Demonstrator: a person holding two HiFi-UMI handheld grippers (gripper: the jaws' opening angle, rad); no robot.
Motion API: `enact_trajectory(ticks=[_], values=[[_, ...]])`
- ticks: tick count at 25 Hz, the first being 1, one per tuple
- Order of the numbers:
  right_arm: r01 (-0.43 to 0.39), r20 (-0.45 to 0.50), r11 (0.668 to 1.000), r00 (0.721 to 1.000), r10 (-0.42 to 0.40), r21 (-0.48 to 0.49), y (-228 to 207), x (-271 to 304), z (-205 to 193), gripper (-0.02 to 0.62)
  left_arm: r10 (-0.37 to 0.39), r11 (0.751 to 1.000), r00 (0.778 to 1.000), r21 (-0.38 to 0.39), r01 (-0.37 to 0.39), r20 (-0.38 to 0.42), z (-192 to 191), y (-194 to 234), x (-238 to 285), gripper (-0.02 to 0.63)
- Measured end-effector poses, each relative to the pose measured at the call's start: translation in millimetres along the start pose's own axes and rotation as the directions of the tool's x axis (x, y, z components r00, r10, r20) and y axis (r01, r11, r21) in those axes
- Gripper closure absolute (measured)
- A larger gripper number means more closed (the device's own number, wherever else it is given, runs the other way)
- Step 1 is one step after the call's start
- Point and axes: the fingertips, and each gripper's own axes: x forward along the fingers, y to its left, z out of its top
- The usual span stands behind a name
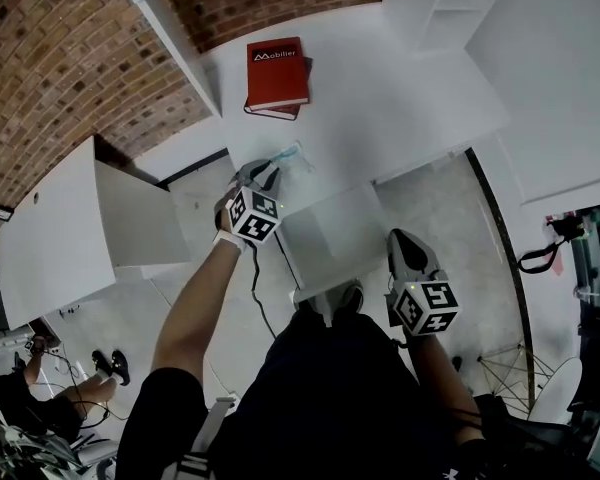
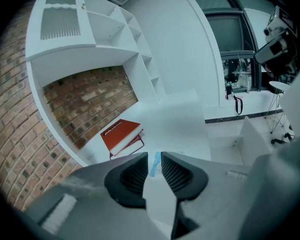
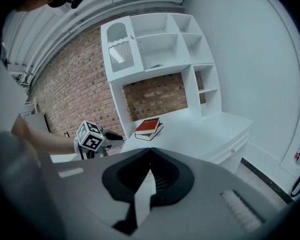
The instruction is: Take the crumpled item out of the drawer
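Observation:
The crumpled item (image 1: pixel 291 154), a pale blue-and-clear wad, lies on the white desktop (image 1: pixel 380 88) just past the tips of my left gripper (image 1: pixel 268 171). In the left gripper view the jaws of that gripper (image 2: pixel 154 155) stand apart with nothing pressed between them, and a strip of the item (image 2: pixel 154 164) shows through the gap, lying on the desk beyond. The pulled-out white drawer (image 1: pixel 325 290) sits below the desk edge, between my two arms. My right gripper (image 1: pixel 401 238) hovers at the drawer's right side; in its own view this gripper (image 3: pixel 150 150) is shut and empty.
Two stacked red books (image 1: pixel 277 73) lie at the back of the desk, below a brick wall (image 1: pixel 60 58) and white shelving (image 3: pixel 160 49). A white cabinet panel (image 1: pixel 55 228) stands out at the left. Someone's feet (image 1: pixel 110 365) are on the floor at lower left.

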Motion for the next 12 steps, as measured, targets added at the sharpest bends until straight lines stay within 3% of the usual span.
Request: enact_trajectory(ticks=[6,12], values=[[-0.037,0.027,0.999,0.999,0.038,-0.037,5.1,5.9,16.3,0.592,0.075,0.997,0.995,-0.04,-0.073,0.066,21.1,17.2,-47.3,0.514],[-0.064,0.08,0.99,0.994,0.074,-0.126,15.2,12.0,46.3,0.593,0.127,0.986,0.98,-0.127,-0.108,0.152,51.3,19.2,-95.1,0.514]])
